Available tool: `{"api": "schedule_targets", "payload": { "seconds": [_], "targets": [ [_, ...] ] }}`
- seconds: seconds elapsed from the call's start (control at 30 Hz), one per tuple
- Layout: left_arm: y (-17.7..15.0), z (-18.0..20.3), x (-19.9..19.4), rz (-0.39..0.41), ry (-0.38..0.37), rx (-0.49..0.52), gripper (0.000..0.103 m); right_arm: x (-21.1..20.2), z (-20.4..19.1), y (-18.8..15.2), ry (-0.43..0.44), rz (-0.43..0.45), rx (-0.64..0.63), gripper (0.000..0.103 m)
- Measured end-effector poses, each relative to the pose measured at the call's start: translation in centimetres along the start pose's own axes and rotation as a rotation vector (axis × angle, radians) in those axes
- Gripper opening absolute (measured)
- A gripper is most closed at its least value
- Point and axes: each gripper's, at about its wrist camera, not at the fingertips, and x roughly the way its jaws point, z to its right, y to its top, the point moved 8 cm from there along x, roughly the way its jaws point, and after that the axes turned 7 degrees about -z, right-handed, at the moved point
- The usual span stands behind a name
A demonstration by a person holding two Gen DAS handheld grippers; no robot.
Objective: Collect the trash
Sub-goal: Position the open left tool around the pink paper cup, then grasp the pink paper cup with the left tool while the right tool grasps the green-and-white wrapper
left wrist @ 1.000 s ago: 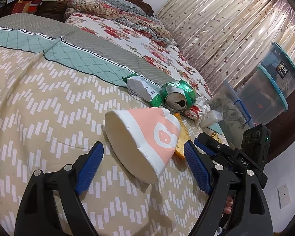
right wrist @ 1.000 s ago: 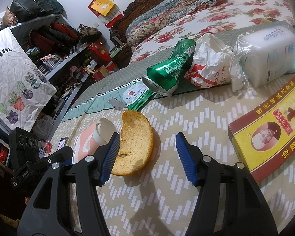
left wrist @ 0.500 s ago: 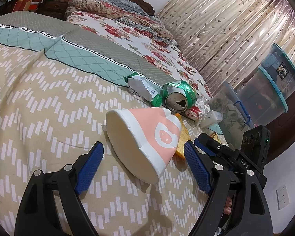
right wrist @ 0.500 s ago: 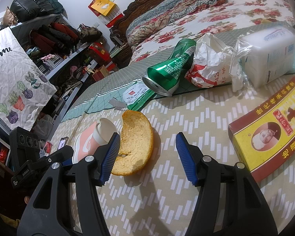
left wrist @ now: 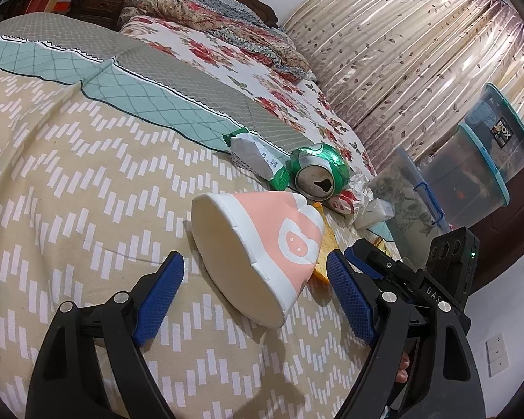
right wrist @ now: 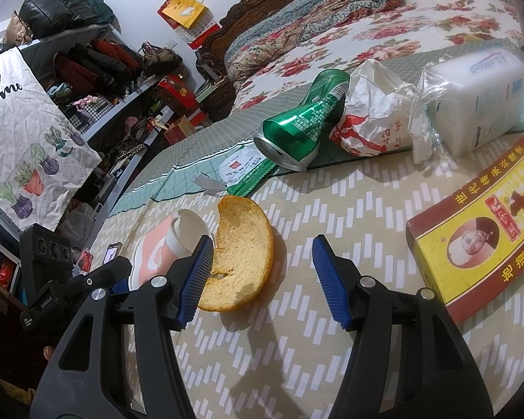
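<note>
- Left tongs [left wrist: 255, 286]: jaws apart, the flattened pink paper cup [left wrist: 262, 244] lying on its side between them on the bed [left wrist: 70, 181]; neither pad touches it.
- Right tongs [right wrist: 262, 279]: jaws apart, nothing clamped; the orange peel [right wrist: 242, 251] lies just beside the left-hand pad. Contact cannot be judged.
- Left view only: the open top of the crushed green can [left wrist: 314, 179], clear storage boxes [left wrist: 471, 181] and the curtain [left wrist: 419, 52].
- Right view only: the yellow-and-red carton [right wrist: 485, 230], crumpled white paper bag [right wrist: 373, 122], plastic-wrapped white pack [right wrist: 478, 97] and cluttered shelves [right wrist: 97, 80].
- Both views: the green-and-white wrapper [left wrist: 258, 157] near the can.
</note>
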Motion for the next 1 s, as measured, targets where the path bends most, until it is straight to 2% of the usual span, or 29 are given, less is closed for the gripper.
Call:
{"api": "schedule_targets", "payload": {
  "seconds": [0.5, 0.73, 0.87, 1.0],
  "targets": [
    [0.0, -0.3, 0.2, -0.001, 0.005, 0.002, 0.08, -0.3, -0.6, 0.2, -0.027, 0.027, -0.024, 0.061],
    [0.0, -0.3, 0.3, -0.001, 0.008, 0.004, 0.08, 0.5, -3.8, 0.5, -0.125, 0.009, -0.174, 0.057],
    [0.0, -0.3, 0.3, -0.002, 0.009, 0.004, 0.08, 1.2, -5.9, 1.0, -0.116, -0.007, -0.23, 0.057],
    [0.0, -0.3, 0.3, -0.002, 0.015, 0.008, 0.08, 2.5, -7.8, 1.2, -0.16, -0.013, -0.325, 0.057]
  ]
}}
